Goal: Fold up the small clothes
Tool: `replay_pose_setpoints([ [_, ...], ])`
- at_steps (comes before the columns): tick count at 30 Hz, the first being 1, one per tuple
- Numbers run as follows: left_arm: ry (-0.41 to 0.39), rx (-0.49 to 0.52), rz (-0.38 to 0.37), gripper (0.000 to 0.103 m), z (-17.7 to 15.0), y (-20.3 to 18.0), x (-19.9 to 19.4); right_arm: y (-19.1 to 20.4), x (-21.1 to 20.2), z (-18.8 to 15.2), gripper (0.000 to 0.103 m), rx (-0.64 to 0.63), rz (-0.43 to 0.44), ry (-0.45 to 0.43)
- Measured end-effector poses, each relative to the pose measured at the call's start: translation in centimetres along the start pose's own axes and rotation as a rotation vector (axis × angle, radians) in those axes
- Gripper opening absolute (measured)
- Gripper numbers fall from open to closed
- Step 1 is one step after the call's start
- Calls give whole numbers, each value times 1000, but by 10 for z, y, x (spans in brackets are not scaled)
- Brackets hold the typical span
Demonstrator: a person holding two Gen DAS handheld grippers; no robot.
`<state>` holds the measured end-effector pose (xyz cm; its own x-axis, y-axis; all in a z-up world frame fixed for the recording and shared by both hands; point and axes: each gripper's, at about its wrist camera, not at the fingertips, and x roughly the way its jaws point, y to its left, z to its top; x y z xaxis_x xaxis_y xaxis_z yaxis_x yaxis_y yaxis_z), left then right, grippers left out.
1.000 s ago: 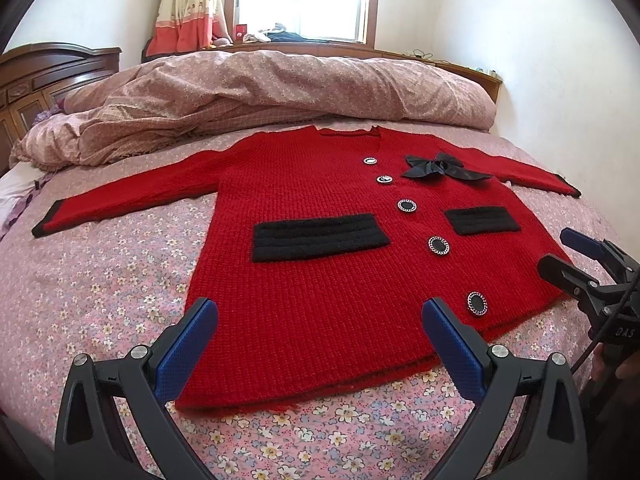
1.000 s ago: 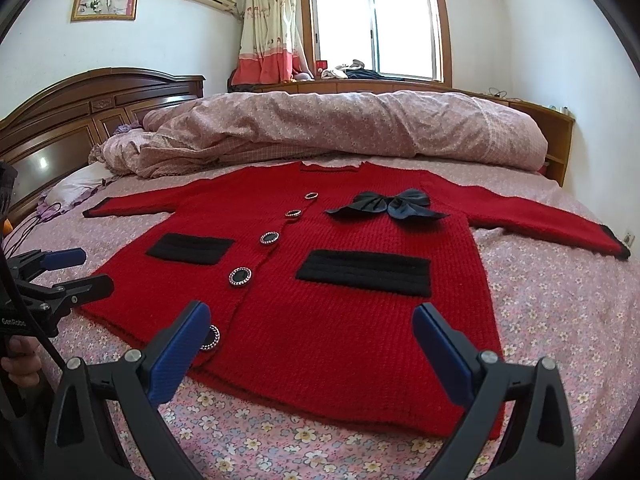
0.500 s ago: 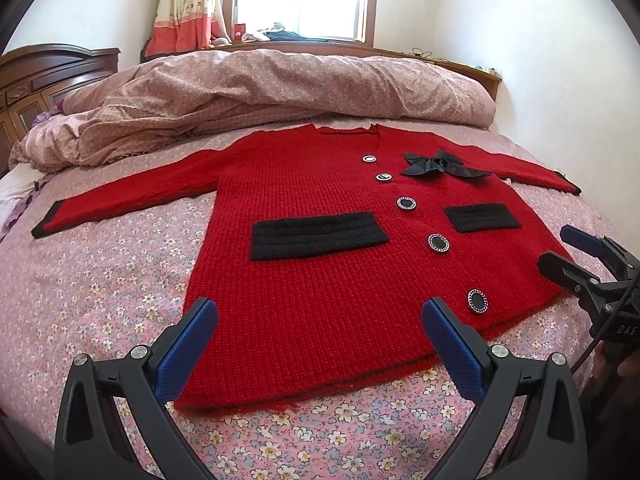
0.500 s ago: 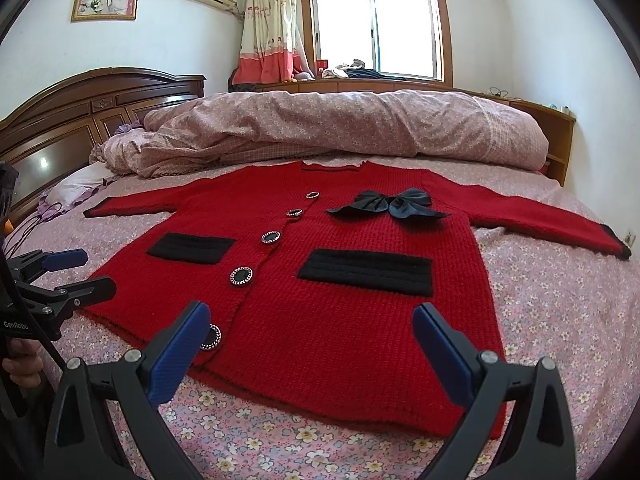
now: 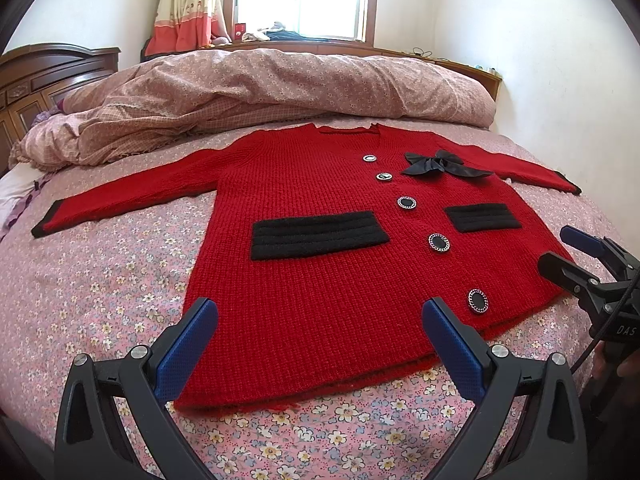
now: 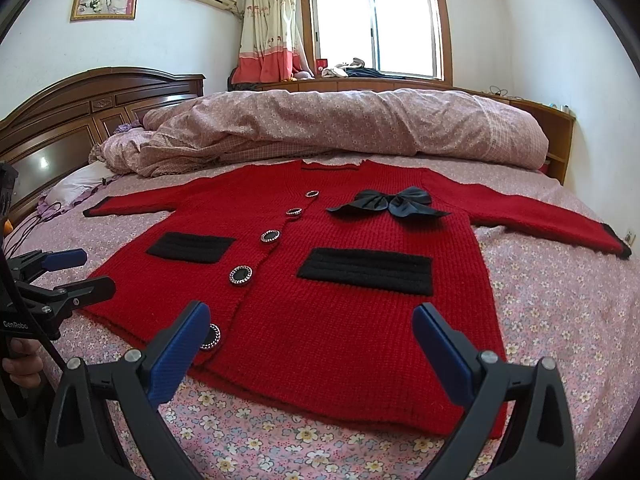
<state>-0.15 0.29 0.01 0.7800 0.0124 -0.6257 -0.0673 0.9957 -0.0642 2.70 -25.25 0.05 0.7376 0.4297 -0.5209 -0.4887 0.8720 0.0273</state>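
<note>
almost nothing has moved since the earlier frames; both my claws hover just short of the hem, barely shifted. my left gripper (image 5: 320, 338) has its jaws wide apart and holds nothing, and my right gripper (image 6: 312, 342) is the same. by my reading no fold is made yet: the red cardigan (image 5: 340, 248) lies flat, face up on the bed (image 5: 100, 280), both sleeves spread out. i count one cardigan, five buttons, two black pockets, one black bow (image 6: 386, 202).
</note>
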Motion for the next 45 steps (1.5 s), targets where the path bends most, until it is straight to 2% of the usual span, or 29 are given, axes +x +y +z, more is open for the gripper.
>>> replay_pose_setpoints([
  [38, 12, -13, -12, 99, 1, 2, 2, 1, 2, 0, 103, 8, 8, 5],
  [45, 36, -75, -4, 99, 10, 26, 5, 13, 17, 20, 103, 51, 52, 7],
])
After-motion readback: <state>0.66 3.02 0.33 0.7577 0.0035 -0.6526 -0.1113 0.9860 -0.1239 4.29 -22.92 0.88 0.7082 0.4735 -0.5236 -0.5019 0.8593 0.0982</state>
